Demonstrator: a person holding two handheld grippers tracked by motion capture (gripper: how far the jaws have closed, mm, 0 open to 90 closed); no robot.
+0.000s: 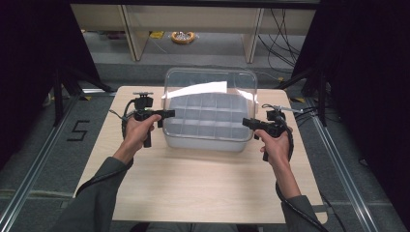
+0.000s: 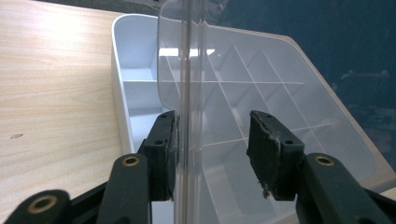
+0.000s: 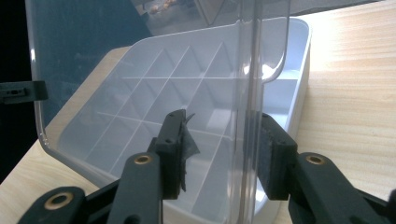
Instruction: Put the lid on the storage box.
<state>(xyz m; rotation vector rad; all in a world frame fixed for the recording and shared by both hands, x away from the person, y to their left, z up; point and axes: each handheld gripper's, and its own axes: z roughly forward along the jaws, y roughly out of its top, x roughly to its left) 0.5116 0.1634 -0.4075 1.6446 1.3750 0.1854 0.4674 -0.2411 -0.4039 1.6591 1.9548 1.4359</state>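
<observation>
The high view looks forward and down from above the person's edge of the pale wooden worktop [image 1: 193, 183], far enough off to take in all 4 of its edges and the grey floor beyond. The left gripper view rides low on the left tool [image 2: 212, 149], close against the upright clear plastic lid [image 2: 233, 84] of the white compartmented plastic box [image 2: 135, 84], facing across the box from its left end. The right gripper view sits equally near on the right tool [image 3: 219, 149], facing across from the opposite end. All 3 views share the box's divided interior and lid.
</observation>
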